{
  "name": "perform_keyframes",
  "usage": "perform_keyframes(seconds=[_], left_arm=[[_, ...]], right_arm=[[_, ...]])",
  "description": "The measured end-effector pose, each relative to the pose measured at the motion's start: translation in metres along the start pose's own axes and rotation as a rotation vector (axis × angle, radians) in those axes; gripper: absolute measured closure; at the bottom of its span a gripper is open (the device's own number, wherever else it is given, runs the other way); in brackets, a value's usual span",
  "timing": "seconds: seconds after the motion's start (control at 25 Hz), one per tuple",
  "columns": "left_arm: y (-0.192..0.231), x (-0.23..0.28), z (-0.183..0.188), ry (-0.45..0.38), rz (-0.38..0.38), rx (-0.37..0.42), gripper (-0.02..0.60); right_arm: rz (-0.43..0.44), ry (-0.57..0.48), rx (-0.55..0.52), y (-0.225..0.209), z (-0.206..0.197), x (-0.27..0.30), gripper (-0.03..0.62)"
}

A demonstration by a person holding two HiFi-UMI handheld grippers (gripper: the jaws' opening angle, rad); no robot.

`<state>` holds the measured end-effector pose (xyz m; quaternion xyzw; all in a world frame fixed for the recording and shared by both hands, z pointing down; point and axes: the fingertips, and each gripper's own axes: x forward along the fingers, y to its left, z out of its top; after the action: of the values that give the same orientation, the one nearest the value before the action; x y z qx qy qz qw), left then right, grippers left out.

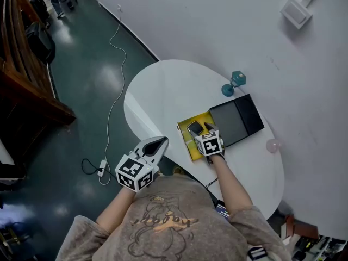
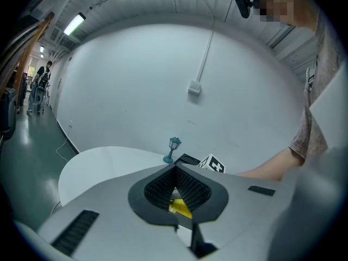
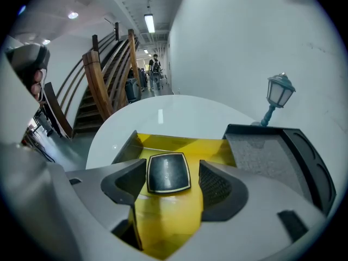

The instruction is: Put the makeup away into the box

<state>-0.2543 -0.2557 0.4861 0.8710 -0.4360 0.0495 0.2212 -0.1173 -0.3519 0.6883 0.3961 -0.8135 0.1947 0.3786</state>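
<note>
A: Head view?
B: The right gripper [image 1: 202, 128] is hanging over the box [image 1: 187, 144], with the compact [image 1: 194, 127] lying inside. The lid [image 1: 236, 119] is lying at the box's 2 o'clock.
A: Left gripper view?
B: The left gripper [image 2: 175, 167] is clenching on nothing.
A: Right gripper view?
B: The jaws are standing released, with the compact [image 3: 168, 173] between them and a gap showing at its 3 o'clock.

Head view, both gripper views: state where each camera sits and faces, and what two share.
Head view: on the head, steeply down at the white table; forearms, left gripper, right gripper show.
Left gripper view: on the left gripper, across the table toward the wall; shut jaws show.
Right gripper view: on the right gripper, down into the yellow box; open jaws flank a black compact.
Shared by both gripper views: teal lamp figurine.
</note>
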Motion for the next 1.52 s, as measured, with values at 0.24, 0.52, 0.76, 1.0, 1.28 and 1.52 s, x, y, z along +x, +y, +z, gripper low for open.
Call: perform_keyframes(seconds=[0.24,0.52,0.76,1.0,1.28,1.52], left_arm=[[-0.006,0.005,0.003,-0.005,-0.041,0.003,0.561],[-0.012,0.013,0.009,-0.011,-0.084,0.011,0.561],[-0.020,0.019,0.014,-0.017,-0.117,0.022,0.561],[-0.026,0.020,0.016,-0.018,-0.127,0.039,0.561],[-0.016,0.013,0.021,-0.037,-0.089,0.039,0.561],[0.001,0.002,0.025,-0.058,-0.022,0.047,0.561]], right_arm=[[-0.003,-0.080,0.012,-0.001,0.026,-0.027,0.283],[-0.005,-0.199,-0.007,0.002,0.063,-0.074,0.284],[-0.014,-0.299,-0.014,0.007,0.078,-0.124,0.287],[-0.031,-0.363,0.030,0.007,0.075,-0.160,0.296],[-0.066,-0.493,0.050,0.020,0.079,-0.197,0.301],[-0.067,-0.578,0.108,0.030,0.076,-0.215,0.318]])
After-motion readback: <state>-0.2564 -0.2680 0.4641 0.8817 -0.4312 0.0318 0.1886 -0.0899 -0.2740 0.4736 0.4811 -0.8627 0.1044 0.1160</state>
